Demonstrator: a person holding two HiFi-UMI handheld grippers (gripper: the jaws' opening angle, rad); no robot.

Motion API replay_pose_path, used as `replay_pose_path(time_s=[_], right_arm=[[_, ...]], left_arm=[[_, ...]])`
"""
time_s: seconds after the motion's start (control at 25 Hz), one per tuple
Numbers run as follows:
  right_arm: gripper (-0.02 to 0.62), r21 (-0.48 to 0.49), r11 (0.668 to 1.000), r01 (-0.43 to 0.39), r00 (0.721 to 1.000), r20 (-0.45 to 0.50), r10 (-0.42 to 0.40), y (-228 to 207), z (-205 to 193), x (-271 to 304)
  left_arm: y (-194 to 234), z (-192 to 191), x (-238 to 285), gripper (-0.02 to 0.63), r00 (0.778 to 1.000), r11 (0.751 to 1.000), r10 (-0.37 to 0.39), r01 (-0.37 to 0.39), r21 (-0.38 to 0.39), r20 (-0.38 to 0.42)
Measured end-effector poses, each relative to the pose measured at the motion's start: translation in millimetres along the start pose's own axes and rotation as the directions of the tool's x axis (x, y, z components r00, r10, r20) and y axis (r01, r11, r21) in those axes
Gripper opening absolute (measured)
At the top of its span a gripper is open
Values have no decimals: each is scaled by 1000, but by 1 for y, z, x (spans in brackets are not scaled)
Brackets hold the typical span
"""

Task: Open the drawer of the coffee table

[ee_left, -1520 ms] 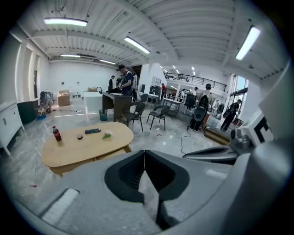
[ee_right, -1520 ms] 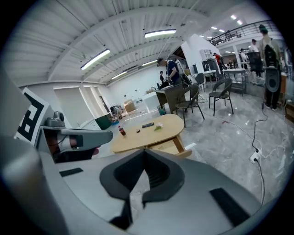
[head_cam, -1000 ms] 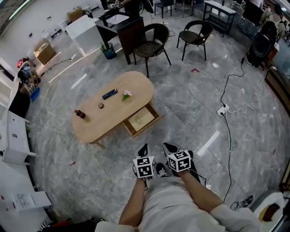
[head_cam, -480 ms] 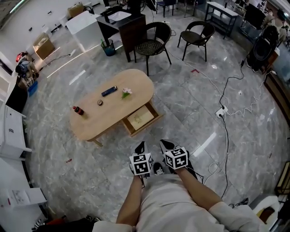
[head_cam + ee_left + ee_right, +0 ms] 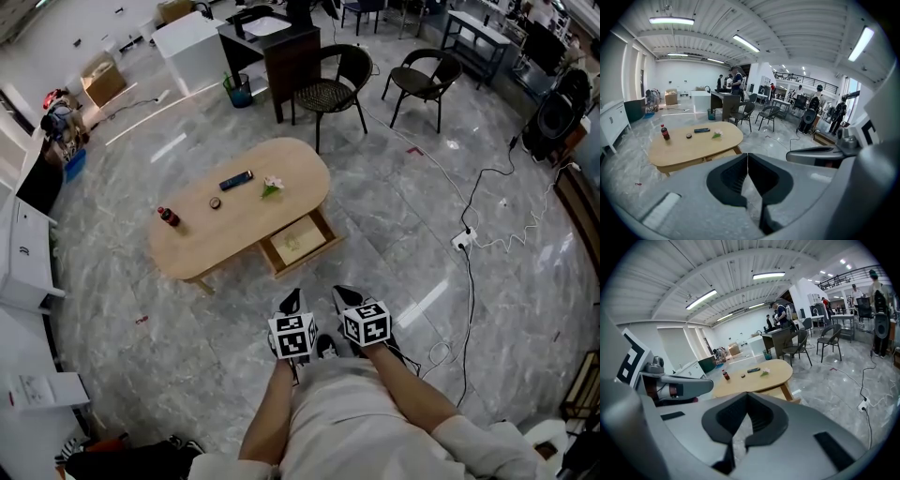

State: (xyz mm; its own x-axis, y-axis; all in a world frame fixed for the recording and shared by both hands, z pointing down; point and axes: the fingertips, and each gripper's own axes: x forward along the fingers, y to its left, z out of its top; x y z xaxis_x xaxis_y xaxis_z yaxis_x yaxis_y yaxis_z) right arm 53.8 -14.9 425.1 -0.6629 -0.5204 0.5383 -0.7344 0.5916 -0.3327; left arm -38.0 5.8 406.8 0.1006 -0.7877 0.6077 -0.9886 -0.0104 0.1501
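The left claw (image 5: 294,298) and right claw (image 5: 339,292) are both pinched fully together and empty, side by side over the grey marble floor (image 5: 403,216). Well ahead, the drawer (image 5: 298,242) stands pulled out from the oval wooden surface (image 5: 246,223). It is a shallow, light-wood box, facing the claws.

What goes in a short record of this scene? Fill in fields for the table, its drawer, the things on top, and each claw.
table: oval wooden coffee table, standing on grey floor
drawer: drawer stands open on the side facing the person
on top: bottle, small round object, remote control, flower
left claw: left claw shut, empty, well apart from the table
right claw: right claw shut, empty, beside the left one
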Motion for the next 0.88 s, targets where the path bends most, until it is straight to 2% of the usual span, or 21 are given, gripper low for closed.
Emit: replay_pose_path(time_s=[0.44,0.72,0.88], right_arm=[[15,59,998,9,1000,-5,-9,-11,-9,-3],[15,32,999,-42,999,-1,42,3,-1,1],[14,22,999,-44,999,0,44,4,3,0]], left_arm=[[-6,-20,2,12,999,1000,-22,22,5,-44],[8,-14,-3,12,1000,1000,11,-11,-22,-16],[8,-7,-5,12,1000,1000,17,-17,-26,2]])
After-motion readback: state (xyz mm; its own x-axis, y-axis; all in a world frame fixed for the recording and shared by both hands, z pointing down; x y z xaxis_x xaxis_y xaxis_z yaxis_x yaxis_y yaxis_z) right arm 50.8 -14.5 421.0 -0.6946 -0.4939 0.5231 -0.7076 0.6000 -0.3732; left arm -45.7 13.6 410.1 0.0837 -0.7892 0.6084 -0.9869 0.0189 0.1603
